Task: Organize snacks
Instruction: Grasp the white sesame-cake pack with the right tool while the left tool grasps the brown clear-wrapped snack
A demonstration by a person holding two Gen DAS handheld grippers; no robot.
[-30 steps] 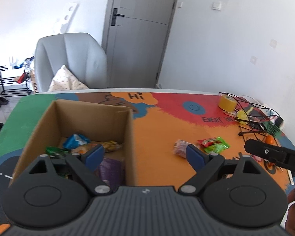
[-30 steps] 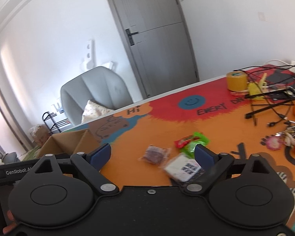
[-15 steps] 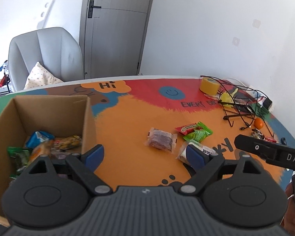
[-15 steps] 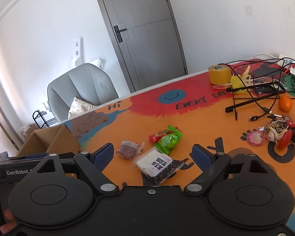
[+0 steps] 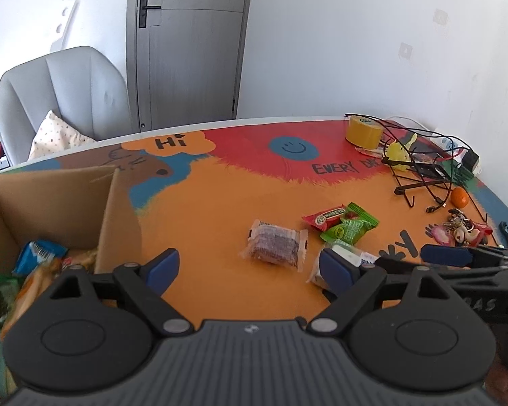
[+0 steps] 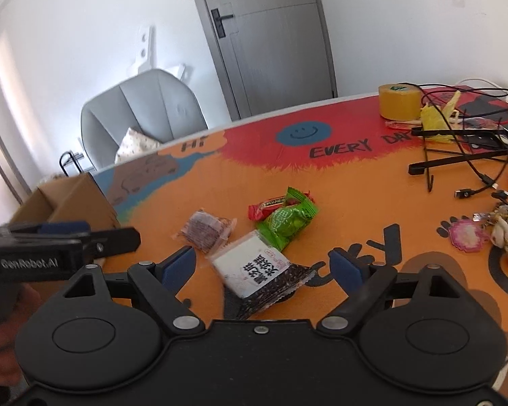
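Several loose snacks lie on the orange mat: a brown cake in clear wrap (image 5: 276, 247) (image 6: 206, 231), a red bar (image 5: 325, 218) (image 6: 267, 206), a green packet (image 5: 350, 230) (image 6: 288, 221) and a white-and-black packet (image 6: 254, 270). My left gripper (image 5: 249, 267) is open, just short of the brown cake. My right gripper (image 6: 263, 265) is open and low over the white-and-black packet, which lies between its fingers untouched. In the left wrist view that packet (image 5: 350, 257) is partly hidden behind my finger. The cardboard box (image 5: 50, 209) (image 6: 67, 199) at the left holds several snacks.
At the far right are a yellow tape roll (image 5: 364, 132) (image 6: 399, 101), a black wire stand with cables (image 5: 420, 176), an orange fruit (image 5: 460, 198) and keys with charms (image 5: 460, 231). A grey chair (image 5: 61, 101) and a door stand beyond the table.
Both grippers have sunk and moved toward the loose snacks. The box has slid to the left edge of the left wrist view, and the white-and-black packet now lies between the right fingers.
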